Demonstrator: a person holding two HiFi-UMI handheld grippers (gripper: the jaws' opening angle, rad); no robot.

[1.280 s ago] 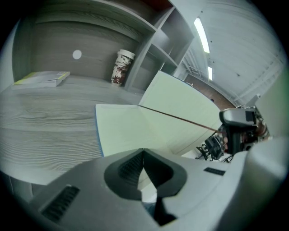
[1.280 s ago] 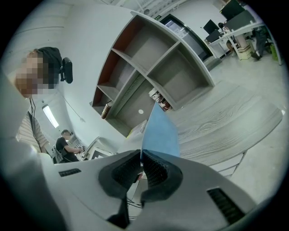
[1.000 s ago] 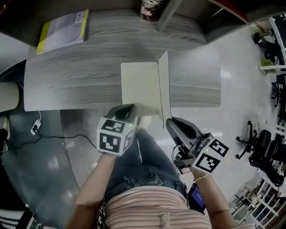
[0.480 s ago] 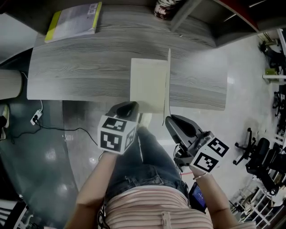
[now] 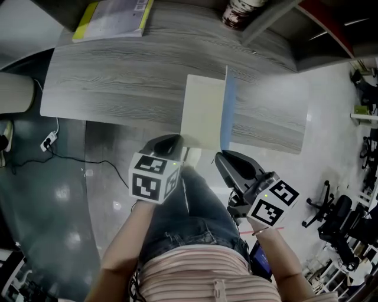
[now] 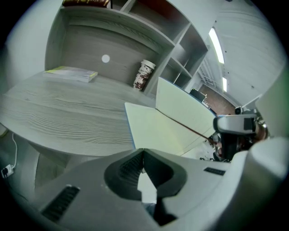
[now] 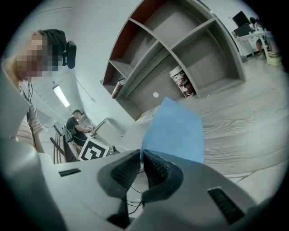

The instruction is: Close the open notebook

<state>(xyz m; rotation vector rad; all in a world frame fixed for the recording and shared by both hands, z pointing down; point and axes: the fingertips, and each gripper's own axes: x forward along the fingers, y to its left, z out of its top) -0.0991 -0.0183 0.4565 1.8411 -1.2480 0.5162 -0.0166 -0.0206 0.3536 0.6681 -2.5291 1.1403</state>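
The notebook (image 5: 204, 112) lies at the table (image 5: 118, 88) near edge, spine pointing away; the right gripper (image 5: 220, 156), clamped on its upright blue cover (image 5: 229, 112), must fold it leftward toward the closed left gripper (image 5: 173, 140).

1. One desk (image 5: 118, 88) is standing in view.
2. One notebook (image 5: 204, 112) is lying open on the desk's near side.
3. One yellow-edged book (image 5: 115, 15) is lying at the desk's far left corner.
4. One patterned cup (image 5: 239, 12) is standing at the desk's far edge.
5. Two grippers are showing at the desk's near edge: the left hand-held gripper (image 5: 168, 141) and the right hand-held gripper (image 5: 226, 158).
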